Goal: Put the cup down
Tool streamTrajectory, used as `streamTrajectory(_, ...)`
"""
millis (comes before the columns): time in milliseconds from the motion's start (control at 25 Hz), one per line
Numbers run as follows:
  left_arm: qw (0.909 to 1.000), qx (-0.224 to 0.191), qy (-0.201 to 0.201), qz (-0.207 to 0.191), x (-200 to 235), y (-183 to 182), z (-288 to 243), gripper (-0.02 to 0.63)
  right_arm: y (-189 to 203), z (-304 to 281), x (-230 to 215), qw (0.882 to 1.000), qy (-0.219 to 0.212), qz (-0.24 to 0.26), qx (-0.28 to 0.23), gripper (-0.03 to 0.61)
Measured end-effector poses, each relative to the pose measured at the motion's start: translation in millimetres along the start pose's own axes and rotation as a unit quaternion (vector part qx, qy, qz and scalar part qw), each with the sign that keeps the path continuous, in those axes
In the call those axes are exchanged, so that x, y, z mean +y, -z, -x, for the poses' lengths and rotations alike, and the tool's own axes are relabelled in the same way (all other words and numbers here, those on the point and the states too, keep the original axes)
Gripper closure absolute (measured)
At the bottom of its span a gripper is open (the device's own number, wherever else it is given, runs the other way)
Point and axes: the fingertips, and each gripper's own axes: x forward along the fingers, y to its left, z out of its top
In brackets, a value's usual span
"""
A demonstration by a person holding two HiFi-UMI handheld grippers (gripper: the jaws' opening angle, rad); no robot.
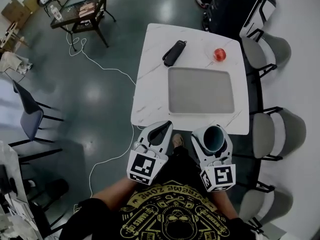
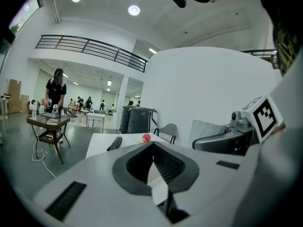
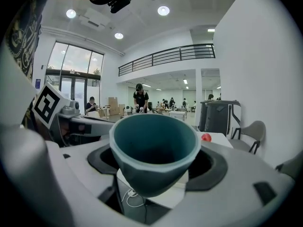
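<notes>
Table (image 1: 150, 74), white and marbled, bears a grey tray (image 1: 201, 90). At its near edge, the left gripper (image 1: 166, 127) is clenched on nothing; the right gripper (image 1: 214, 132) clamps the teal cup (image 1: 214, 140) upright, off the tabletop. Beyond the tray lie 1 black case (image 1: 174, 53) and 1 red ball (image 1: 219, 54).

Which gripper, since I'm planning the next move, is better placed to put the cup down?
Right. The right gripper holds the teal cup between its fingers, just short of the table; the left gripper is shut and empty.
</notes>
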Motion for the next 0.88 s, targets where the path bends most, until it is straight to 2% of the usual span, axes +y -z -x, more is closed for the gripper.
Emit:
streamTrajectory(600, 0.9985, 0.023, -0.049, 0.012, 4.8, -11.2, -98.9, 0.604, -6.8, -65.8, -95.6, 0.999, -0.049, -0.004, -0.002, 0.195)
streamTrajectory(880, 0.9969, 0.022, -0.072, 0.021, 6.4, -12.3, -125.3, 0.604, -6.8, -88.2, -119.0, 0.997, -0.074, 0.0, -0.002, 0.195)
